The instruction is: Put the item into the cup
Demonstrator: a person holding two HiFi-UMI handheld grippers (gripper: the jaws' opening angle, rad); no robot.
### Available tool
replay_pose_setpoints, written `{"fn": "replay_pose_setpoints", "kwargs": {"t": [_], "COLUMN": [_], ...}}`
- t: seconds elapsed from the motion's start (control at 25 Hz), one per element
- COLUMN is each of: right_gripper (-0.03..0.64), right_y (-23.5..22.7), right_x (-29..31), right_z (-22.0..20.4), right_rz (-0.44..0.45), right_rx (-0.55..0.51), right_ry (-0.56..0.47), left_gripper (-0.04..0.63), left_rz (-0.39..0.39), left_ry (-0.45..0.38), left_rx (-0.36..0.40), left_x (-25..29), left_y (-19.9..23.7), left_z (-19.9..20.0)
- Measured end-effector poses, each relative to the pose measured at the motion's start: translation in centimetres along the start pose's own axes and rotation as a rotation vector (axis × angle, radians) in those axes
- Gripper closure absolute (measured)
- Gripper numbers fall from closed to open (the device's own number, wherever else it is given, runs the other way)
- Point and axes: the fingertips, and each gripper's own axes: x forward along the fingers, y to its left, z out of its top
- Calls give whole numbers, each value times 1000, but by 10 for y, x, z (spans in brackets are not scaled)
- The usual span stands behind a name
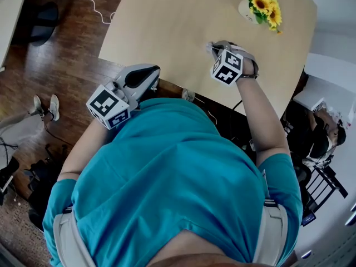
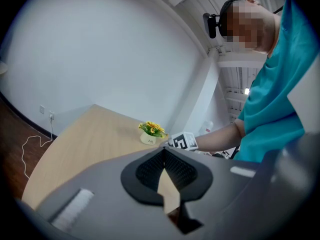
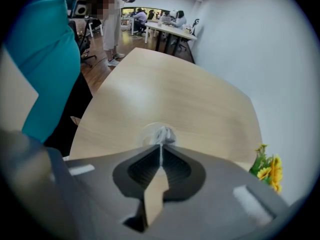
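In the right gripper view a clear round cup (image 3: 146,132) stands on the tan table (image 3: 180,94) just past my jaw tips. A small crumpled grey-white item (image 3: 164,133) sits at those tips, over the cup's mouth. My right gripper (image 3: 161,145) is shut, with a thin pale strip of the item pinched between its pads. The head view shows this gripper (image 1: 214,48) over the table's near part. My left gripper (image 1: 155,71) hangs at the table's near edge, and in the left gripper view it (image 2: 164,151) is shut with nothing in it.
A white pot of yellow sunflowers (image 1: 258,7) stands at the table's far right corner. A white cable (image 1: 97,7) trails on the wooden floor to the left. A person's shoes (image 1: 45,107) show at left, and another person sits at right (image 1: 325,135).
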Motion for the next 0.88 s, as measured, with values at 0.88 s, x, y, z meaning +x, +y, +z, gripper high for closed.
{"fn": "replay_pose_setpoints", "kwargs": {"t": [0.88], "right_gripper": [533], "right_y": [-15], "right_x": [-9], "right_z": [13], "right_rz": [68], "right_rx": [113], "right_ry": [-68], "left_gripper": [593], "left_rz": [-6], "left_ry": [-8], "left_rx": [-8], "left_x": [-2], "left_y": [5], "left_z": [4]}}
